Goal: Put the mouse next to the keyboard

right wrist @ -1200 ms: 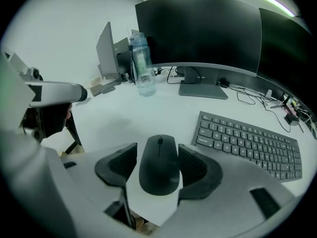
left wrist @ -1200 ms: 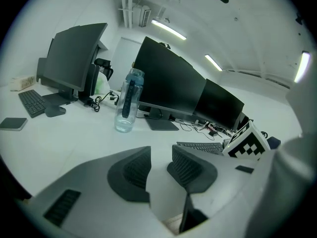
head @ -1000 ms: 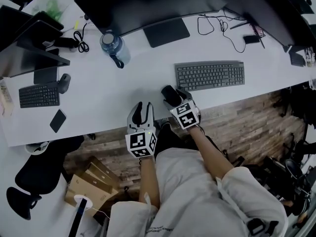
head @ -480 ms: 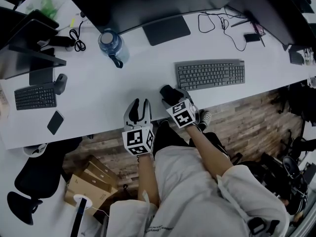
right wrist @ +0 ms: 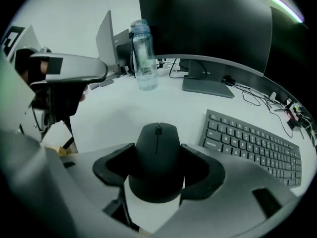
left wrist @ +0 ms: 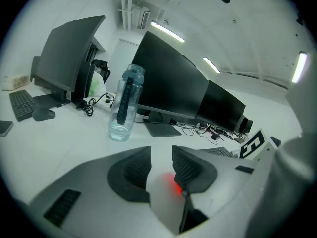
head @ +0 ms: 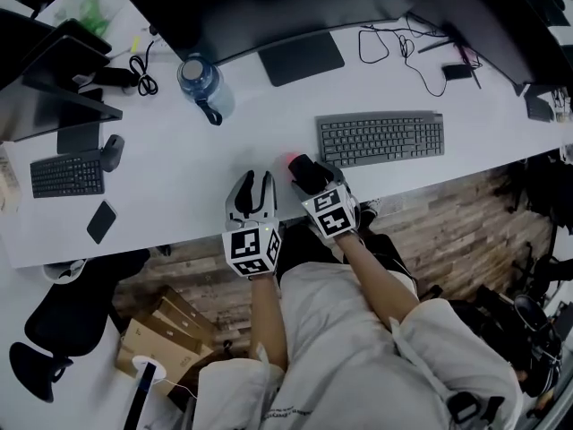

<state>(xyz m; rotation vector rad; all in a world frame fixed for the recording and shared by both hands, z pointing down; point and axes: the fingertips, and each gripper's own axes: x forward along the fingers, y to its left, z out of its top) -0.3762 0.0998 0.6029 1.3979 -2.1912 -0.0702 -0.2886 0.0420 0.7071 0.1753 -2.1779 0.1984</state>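
1. A white desk (head: 215, 150) is carrying items 2 to 5.
2. A clear water bottle (head: 199, 83) is standing upright, left of the flat stand base (head: 302, 57) of a wide curved monitor (head: 269, 7).
3. A small black keyboard (head: 66, 175) is lying at the desk's left end, in front of a second monitor (head: 63, 88).
4. A dark phone (head: 104, 221) is lying flat near the front edge (its screen cannot be read).
5. Thin black cables (head: 394, 47) are looping right of the stand base.
6. Cardboard boxes (head: 166, 325) are lying on the floor beside a black office chair (head: 63, 321).
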